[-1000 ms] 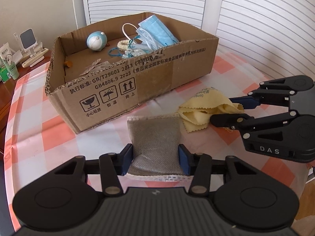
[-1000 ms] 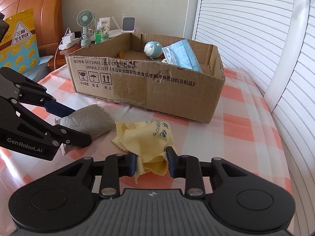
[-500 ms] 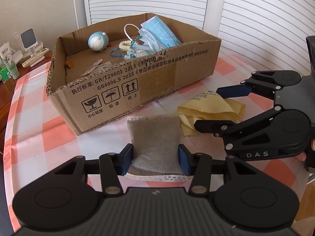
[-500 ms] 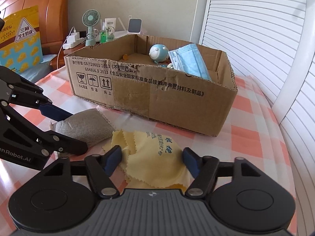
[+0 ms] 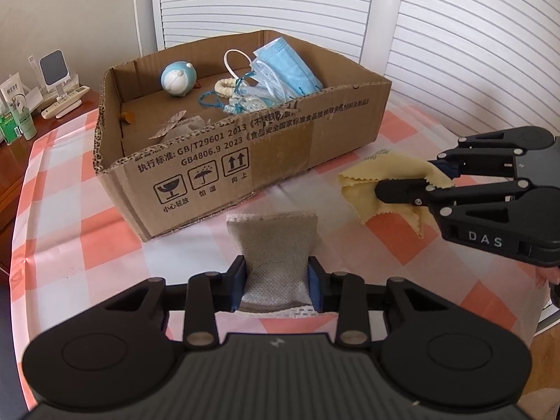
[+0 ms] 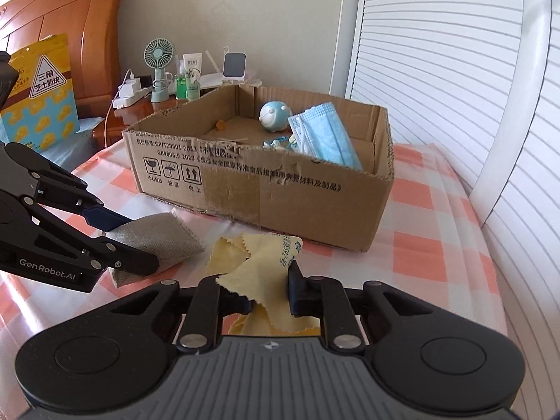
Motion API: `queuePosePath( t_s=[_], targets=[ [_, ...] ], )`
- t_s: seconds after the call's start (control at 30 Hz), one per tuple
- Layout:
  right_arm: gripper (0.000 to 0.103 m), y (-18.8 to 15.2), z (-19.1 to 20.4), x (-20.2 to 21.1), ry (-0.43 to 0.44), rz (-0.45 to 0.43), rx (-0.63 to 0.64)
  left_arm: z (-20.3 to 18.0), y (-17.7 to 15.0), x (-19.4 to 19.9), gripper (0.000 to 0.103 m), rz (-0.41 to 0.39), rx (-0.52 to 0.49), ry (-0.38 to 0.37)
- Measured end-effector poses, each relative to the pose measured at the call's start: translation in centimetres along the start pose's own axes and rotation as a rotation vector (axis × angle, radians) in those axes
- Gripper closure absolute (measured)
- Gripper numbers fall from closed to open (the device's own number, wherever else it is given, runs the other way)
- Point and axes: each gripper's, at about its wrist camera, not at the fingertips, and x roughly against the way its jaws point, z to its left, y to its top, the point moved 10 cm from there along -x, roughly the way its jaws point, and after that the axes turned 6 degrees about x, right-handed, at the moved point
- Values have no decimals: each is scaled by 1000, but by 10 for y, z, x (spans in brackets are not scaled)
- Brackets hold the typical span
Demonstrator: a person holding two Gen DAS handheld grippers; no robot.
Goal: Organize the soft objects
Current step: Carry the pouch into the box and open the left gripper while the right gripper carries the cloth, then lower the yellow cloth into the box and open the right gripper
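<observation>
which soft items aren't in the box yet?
Two: the grey pouch, clamped in the left tongs, and the yellow cloth, in the right tongs. Masks are already inside the cardboard box.

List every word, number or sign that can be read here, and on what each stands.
"GB/T29601 2013", "GB4806.9 2023", handling signs: cardboard box
"DAS": right gripper
"GenRobot.AI": left gripper
"三角芝士奶块": yellow bag
Blue print on yellow cloth: not readable
Bottle labels: too small

Both wrist views look low and close across the table [image 5: 87, 231], sharing the cardboard box [image 5: 280, 147] [image 6: 280, 192].
</observation>
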Motion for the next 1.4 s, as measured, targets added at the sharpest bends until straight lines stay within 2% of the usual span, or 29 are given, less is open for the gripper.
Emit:
queuePosePath(
  t_s=[0.27, 0.47, 0.7, 0.9, 0.97, 1.0, 1.03, 1.1, 1.17, 1.27, 1.4],
  targets=[
    [82, 5, -3, 24, 8, -14, 35, -1, 3, 19, 70, -13, -31, 13],
    [82, 12, -3, 38, 26, -27, 62, -2, 19, 43, 70, -29, -43, -3],
    [82, 28, -6, 49, 23, -51, 82, 4, 78, 65, 70, -116, -75, 22],
    [82, 42, -8, 49, 14, -60, 84, 21, 140, 44, 69, -169, -72, 79],
    [82, 46, -9, 47, 17, -60, 85, 30, 155, 31, 62, -179, -55, 107],
    [82, 48, -9, 47, 15, -61, 87, 35, 161, 24, 46, -186, -42, 122],
    [82, 51, -8, 47, 16, -62, 90, 40, 166, 18, 23, -196, -39, 141],
    [82, 54, -7, 46, 18, -63, 97, 50, 170, 9, 6, -206, -20, 181],
    [82, 59, -7, 45, 21, -66, 105, 61, 169, 9, 5, -243, 7, 223],
    [82, 69, -8, 41, 23, -72, 117, 67, 160, 22, 4, -283, 46, 186],
    [82, 92, -9, 34, 21, -99, 137, 69, 139, 47, 0, -312, 36, 202]
  ],
)
